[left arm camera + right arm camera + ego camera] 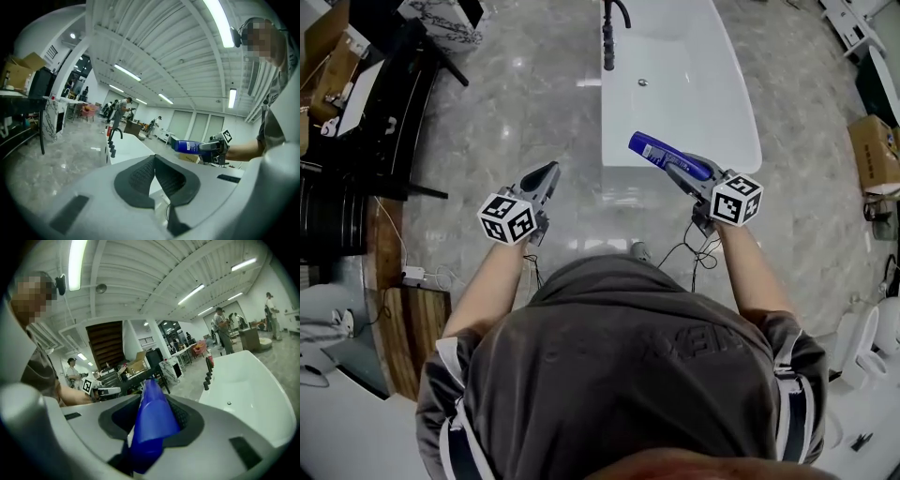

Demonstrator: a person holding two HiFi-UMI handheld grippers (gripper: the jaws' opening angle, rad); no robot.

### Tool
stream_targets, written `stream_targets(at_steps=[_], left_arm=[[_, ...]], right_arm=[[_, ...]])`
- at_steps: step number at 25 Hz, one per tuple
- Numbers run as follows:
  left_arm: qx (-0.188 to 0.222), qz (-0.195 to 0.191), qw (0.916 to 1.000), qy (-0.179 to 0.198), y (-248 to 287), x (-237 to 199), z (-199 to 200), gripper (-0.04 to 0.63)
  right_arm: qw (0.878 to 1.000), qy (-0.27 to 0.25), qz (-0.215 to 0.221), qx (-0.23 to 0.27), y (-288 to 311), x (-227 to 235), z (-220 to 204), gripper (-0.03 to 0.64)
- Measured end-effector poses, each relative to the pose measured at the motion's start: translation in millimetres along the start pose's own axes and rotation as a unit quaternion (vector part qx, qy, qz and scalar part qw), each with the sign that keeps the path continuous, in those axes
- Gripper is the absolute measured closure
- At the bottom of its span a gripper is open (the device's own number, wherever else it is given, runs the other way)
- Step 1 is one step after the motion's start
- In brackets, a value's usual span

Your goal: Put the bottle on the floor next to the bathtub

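The marble floor carries the white bathtub. The blue bottle hangs over the bathtub's near rim, pinched across its body by the right tongs. Its long axis lies nearly level, free end aimed into the bathtub. It looks light, stiff and slick, so a mid-body hold suits it. The left tongs, beside the bathtub's near corner, are pressed together and empty.

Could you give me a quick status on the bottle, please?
Left gripper shut, empty. Right gripper shut on blue bottle, held aloft near bathtub. Cables on floor by tub's near end.
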State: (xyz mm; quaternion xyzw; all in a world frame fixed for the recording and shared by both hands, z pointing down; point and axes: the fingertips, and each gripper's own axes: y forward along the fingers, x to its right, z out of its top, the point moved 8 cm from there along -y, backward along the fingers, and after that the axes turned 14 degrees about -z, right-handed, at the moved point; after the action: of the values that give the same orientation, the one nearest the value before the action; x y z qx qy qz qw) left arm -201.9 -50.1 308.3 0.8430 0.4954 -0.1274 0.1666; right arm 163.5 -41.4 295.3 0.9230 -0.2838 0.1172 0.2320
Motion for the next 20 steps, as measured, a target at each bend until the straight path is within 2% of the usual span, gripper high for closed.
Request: stream_targets(at_steps=[5,9,14,18,20], left_arm=[[-0.017,0.029,0.9994,-0.009,25.1,16.8,-23.1,0.592],[-0.014,0.055,0.9978,-0.033,50.5,12.4,-49.0,0.592],[-0.030,0.069,0.9950,-0.065,44.5,-1.3,-96.9,0.592],[-0.019,0.071,0.9941,-0.081,27.0,-41.0,-135.1,0.592],[-0.021,0.070,0.9939,-0.083,17.5,-67.6,-155.7,0.592]], right_arm=[[0.995,-0.087,0.029,-0.037,13.1,22.0,-11.8,0.477],[0.981,-0.171,0.049,-0.081,32.6,40.4,-28.0,0.477],[0.948,-0.270,0.056,-0.159,68.3,31.0,-74.7,0.477],[0.919,-0.323,0.051,-0.218,116.2,14.5,-127.2,0.477],[0.901,-0.354,0.050,-0.247,147.5,5.8,-157.8,0.477]])
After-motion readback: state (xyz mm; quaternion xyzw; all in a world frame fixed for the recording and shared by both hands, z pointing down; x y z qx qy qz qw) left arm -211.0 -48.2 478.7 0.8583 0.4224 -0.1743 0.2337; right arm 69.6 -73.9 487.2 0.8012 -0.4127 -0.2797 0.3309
